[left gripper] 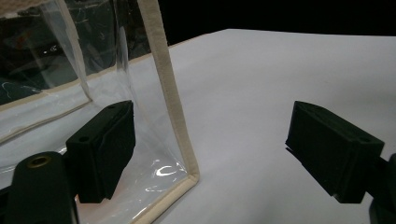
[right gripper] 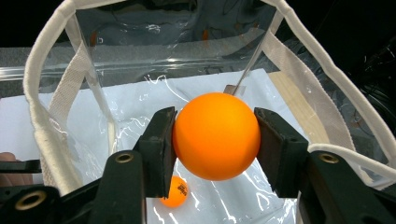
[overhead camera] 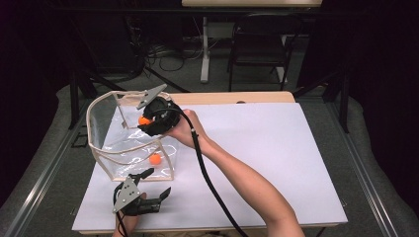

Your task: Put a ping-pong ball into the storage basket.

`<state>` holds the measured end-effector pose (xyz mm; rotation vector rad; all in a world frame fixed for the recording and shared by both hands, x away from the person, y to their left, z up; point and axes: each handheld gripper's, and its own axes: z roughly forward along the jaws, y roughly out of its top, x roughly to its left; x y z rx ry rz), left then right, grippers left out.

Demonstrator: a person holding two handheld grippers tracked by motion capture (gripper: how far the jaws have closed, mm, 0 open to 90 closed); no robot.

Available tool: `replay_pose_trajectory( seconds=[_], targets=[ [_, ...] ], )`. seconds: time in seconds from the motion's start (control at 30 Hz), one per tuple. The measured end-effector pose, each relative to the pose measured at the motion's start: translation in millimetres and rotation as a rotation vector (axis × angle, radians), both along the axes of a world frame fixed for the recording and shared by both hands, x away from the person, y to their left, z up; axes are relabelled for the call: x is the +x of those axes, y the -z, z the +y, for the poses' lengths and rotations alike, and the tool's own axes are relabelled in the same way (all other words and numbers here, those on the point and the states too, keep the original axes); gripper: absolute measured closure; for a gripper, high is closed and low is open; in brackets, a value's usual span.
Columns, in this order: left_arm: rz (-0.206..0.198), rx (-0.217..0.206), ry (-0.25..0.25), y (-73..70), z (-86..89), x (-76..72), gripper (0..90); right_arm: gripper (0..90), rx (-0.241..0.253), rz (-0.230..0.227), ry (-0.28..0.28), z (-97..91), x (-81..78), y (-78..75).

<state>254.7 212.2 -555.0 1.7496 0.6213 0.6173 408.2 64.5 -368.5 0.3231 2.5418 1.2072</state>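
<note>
Where the tabletop (overhead camera: 276, 148) nears the person, the left claw (overhead camera: 150, 186) rests spread and empty just beside the clear bag (overhead camera: 106, 148), whose beige-trimmed corner stands between its jaws. Farther off, the right claw (right gripper: 212, 140) pinches an orange ball (right gripper: 216, 135) over the bag's open mouth; a second ball (right gripper: 175, 191), its dark print unreadable, lies inside.

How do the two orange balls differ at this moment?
The held ball is clamped between the fingers of the right gripper, up over the open top of the clear bag; the loose ball lies free on the bag's floor. The loose ball shows dark print in the right gripper view; the held ball's visible side is plain. Both look alike in colour and size.
</note>
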Motion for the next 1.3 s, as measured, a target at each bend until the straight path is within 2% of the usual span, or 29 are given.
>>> replay_pose_trajectory(
  seconds=[0.2,0.3,0.4,0.6,1.0,1.3],
  targets=[
    [0.001,0.000,0.000,0.1,0.1,0.2,15.7,50.1,-0.017,0.010,-0.010,4.8,-0.7,3.1],
    [0.003,-0.004,-0.003,0.3,0.5,0.1,15.8,38.7,-0.020,0.028,-0.010,5.0,-0.2,4.1],
    [0.003,-0.002,-0.003,0.4,0.3,0.3,15.7,28.5,-0.001,0.050,-0.001,0.9,1.3,3.2],
    [0.006,-0.005,-0.006,0.2,-0.3,-0.1,15.7,14.8,0.041,0.088,0.008,-15.9,4.6,-1.2],
    [0.005,-0.005,-0.002,0.1,-0.8,-0.9,15.7,7.2,0.102,0.105,-0.012,-49.5,1.3,-9.1],
    [0.011,-0.002,0.006,1.4,-0.2,1.2,15.7,3.7,0.118,0.109,-0.025,-70.9,-4.3,-6.7]
  ],
)
